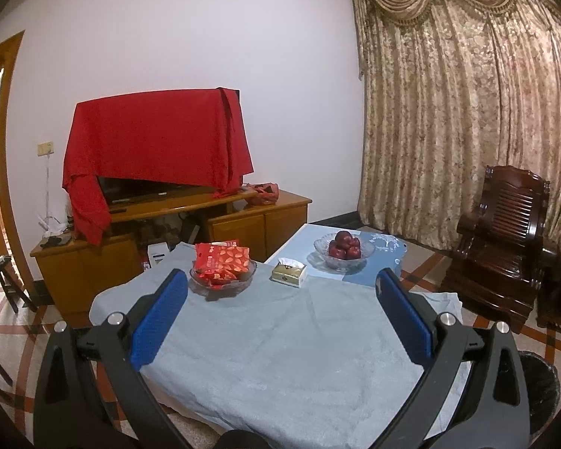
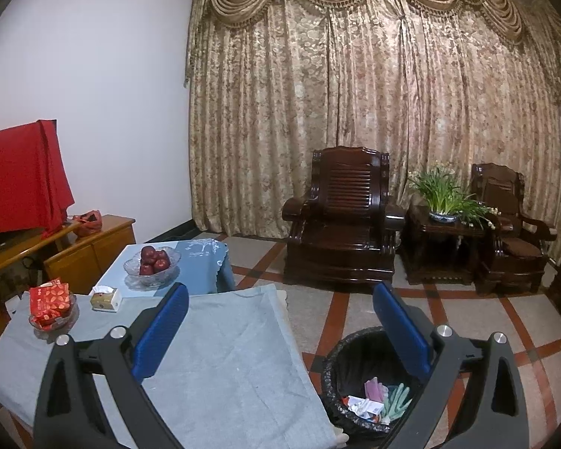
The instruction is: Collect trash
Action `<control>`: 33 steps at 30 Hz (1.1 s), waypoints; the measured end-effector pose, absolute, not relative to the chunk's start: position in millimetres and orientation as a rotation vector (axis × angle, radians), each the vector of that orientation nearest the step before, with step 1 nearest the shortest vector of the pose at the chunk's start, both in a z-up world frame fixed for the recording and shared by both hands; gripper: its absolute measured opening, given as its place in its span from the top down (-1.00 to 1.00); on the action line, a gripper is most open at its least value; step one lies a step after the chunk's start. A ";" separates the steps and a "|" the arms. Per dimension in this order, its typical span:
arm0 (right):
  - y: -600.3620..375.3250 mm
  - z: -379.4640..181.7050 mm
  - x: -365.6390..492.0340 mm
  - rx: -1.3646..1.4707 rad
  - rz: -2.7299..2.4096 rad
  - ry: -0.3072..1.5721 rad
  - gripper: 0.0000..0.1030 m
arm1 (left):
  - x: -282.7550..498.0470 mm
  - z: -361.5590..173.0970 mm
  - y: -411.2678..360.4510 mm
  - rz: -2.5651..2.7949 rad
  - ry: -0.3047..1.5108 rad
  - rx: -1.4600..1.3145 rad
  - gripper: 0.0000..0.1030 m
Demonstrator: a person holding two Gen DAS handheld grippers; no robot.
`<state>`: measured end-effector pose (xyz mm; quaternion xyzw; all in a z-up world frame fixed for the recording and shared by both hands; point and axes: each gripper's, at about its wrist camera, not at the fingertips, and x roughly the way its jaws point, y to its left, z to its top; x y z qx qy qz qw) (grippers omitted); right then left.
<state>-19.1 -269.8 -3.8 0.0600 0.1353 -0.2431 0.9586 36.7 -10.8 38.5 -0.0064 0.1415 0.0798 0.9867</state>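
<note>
Both the left gripper (image 1: 280,288) and right gripper (image 2: 280,299) hang wide and empty, while the trash (image 2: 379,400), seemingly light crumpled wrappers and a limp glove, lies in the bin (image 2: 331,370), best pinched by a loose fold.

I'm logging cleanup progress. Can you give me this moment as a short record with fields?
left tool: open, empty, above the table
right tool: open, empty
trash bin: on the floor beside the table, holds wrappers and a green glove
table: snack bowl, tissue box, apple bowl
loose trash on table: none visible
</note>
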 end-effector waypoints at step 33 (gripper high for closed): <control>-272.0 -12.8 -20.9 0.152 -0.474 0.270 -0.88 | 43.7 26.2 2.8 0.171 0.317 -0.006 -0.90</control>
